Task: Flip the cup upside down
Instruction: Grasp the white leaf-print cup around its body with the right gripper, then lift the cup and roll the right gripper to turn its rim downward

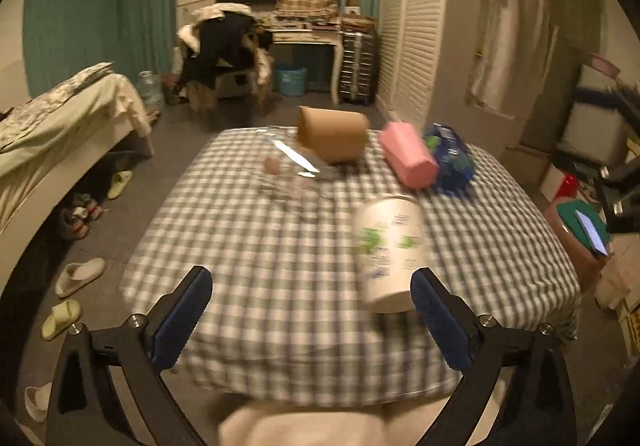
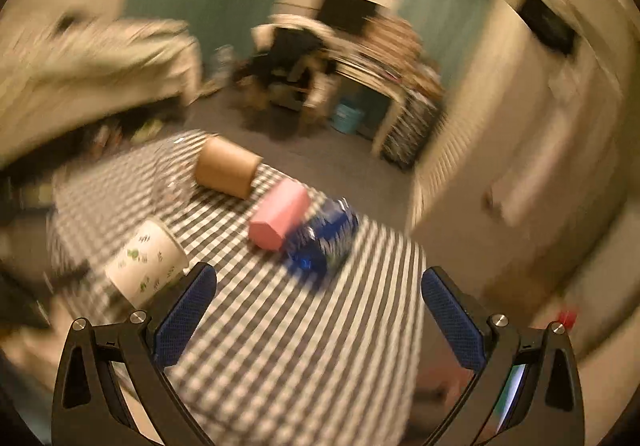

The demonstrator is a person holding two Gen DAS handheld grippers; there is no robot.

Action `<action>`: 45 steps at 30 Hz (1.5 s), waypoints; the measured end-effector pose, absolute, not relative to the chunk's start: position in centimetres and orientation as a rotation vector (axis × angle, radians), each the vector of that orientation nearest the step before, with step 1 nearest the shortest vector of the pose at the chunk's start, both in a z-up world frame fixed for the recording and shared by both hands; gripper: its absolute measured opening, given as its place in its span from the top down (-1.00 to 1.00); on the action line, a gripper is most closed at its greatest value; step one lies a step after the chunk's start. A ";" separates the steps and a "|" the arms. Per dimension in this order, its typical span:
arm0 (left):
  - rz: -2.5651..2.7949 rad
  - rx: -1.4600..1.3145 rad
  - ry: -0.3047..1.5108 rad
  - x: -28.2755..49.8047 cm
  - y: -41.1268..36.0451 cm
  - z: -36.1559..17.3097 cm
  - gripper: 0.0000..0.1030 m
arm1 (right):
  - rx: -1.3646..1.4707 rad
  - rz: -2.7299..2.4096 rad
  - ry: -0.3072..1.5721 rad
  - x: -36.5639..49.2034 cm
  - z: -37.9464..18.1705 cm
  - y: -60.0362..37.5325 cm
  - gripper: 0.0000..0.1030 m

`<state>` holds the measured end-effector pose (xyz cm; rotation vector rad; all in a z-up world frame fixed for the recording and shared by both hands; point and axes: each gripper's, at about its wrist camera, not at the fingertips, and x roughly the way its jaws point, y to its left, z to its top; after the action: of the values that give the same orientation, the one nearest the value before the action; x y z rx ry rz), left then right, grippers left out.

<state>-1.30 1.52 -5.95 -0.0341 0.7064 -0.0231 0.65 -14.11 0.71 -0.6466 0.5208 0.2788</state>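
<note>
Both claws are spread wide, gripping nothing: left claw (image 1: 312, 310), right claw (image 2: 320, 310). The white paper cup (image 1: 390, 252) with green print stands on the checked bench (image 1: 260, 270), at two o'clock off the left claw, partly behind its right finger (image 1: 438, 324).

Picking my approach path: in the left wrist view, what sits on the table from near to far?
Left gripper, open and empty → white cup → pink box → brown box at the far edge of the table. The blue pack overlaps the pink box, so I leave it out.
</note>
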 end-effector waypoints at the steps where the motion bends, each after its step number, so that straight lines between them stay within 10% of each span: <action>1: -0.006 -0.033 0.710 -1.2 2.1 -5.9 -0.99 | -0.749 0.330 0.501 0.7 0.7 -12.9 -0.99; 26: 0.216 -0.172 0.849 2.5 13.9 -12.3 -0.99 | -2.007 1.071 0.350 -2.8 -13.8 2.1 -0.95; 35: 0.199 -0.170 0.873 3.3 13.4 -13.1 -0.99 | -2.011 1.125 0.472 -1.1 -15.9 2.1 -0.39; 39: 0.196 -0.172 0.883 3.6 13.3 -13.3 -0.99 | -1.968 1.119 0.511 -0.3 -15.5 2.6 0.18; 45: 0.194 -0.162 0.878 3.6 12.8 -13.1 -0.99 | -1.958 1.109 0.509 -0.2 -15.5 2.4 0.23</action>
<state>3.61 12.78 -13.09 -0.1616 0.8781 0.1938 -0.19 2.37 -15.53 -1.9576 0.5091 1.1094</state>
